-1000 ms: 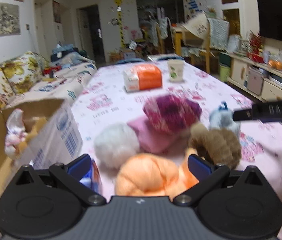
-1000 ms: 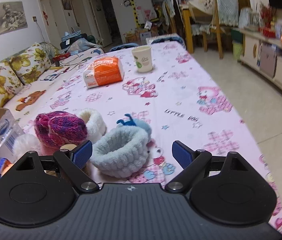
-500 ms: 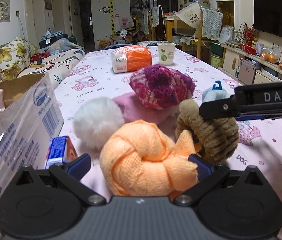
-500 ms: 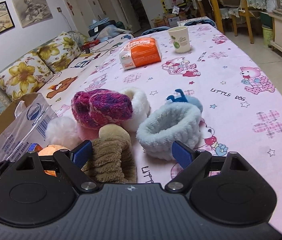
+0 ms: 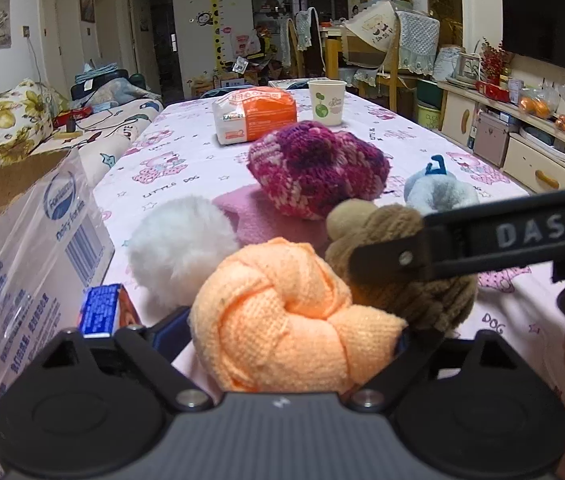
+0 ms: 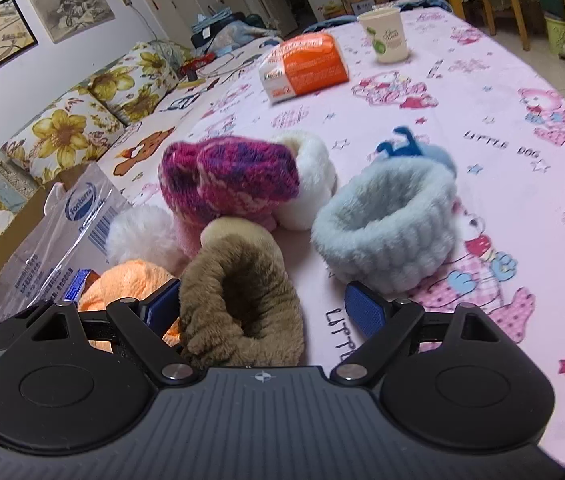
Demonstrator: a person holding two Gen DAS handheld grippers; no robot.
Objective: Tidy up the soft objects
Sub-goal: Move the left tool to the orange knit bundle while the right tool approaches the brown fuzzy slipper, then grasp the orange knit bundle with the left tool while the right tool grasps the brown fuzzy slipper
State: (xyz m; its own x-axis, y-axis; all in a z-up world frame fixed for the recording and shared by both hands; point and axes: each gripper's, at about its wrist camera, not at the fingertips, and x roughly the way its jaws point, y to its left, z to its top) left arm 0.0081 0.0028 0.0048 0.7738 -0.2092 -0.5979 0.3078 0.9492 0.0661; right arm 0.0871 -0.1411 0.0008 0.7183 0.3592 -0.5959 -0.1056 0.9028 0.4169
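While most soft pieces are lying unsorted, the left gripper (image 5: 282,340) is closing around the orange knot (image 5: 282,320); the right gripper (image 6: 262,308) is gaping.

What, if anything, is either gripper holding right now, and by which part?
Nothing is gripped yet. The left gripper is closing around the orange knotted cloth; the right gripper stands open around the brown plush.
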